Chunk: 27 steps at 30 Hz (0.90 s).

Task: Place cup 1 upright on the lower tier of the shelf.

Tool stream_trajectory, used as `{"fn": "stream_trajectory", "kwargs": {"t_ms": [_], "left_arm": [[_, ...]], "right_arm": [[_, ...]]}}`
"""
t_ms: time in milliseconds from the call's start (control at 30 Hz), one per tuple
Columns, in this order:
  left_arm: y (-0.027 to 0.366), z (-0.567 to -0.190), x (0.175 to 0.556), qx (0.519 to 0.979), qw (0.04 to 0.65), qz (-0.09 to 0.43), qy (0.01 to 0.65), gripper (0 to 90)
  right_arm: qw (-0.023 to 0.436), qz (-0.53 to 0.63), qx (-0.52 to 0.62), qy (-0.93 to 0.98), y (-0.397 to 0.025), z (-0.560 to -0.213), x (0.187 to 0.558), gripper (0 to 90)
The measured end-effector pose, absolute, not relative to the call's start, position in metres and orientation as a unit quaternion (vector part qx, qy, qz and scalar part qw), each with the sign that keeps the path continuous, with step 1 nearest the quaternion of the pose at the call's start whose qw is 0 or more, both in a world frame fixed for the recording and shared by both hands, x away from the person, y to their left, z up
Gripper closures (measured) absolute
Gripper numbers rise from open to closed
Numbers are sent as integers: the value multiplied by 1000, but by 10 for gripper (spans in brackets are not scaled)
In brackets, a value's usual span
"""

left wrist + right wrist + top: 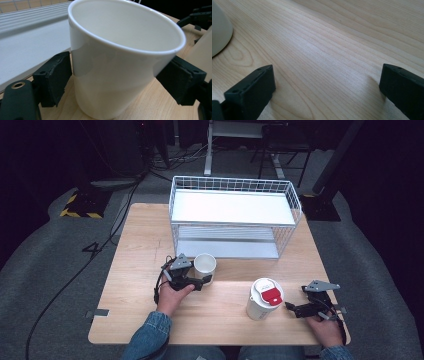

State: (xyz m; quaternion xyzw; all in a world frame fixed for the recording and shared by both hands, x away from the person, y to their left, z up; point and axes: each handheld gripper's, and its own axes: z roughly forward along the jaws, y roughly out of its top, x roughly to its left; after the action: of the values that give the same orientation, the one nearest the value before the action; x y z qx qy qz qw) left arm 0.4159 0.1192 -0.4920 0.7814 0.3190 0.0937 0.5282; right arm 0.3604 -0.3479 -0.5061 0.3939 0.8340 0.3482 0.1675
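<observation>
A plain white open cup stands on the wooden table just in front of the wire rack. My left gripper reaches it from the near side. In the left gripper view the cup sits between the two black pads, and both pads press against its wall, so the left gripper is shut on it. A white lidded cup with a red tab stands to the right. My right gripper lies low beside it, and in its own view the right gripper is open over bare wood.
A white wire rack with two shelves stands at the back of the table, its lower shelf close behind the white cup. The lidded cup's base is at the left of the right gripper view. Cables lie on the floor at left.
</observation>
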Motion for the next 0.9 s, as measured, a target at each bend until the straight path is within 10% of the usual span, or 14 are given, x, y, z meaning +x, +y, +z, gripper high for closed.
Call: {"fn": "stream_trajectory", "kwargs": {"t_ms": [900], "left_arm": [[105, -487, 417, 798, 508, 123, 301, 210]], "right_arm": [[167, 348, 394, 834, -348, -506, 360, 5]]}}
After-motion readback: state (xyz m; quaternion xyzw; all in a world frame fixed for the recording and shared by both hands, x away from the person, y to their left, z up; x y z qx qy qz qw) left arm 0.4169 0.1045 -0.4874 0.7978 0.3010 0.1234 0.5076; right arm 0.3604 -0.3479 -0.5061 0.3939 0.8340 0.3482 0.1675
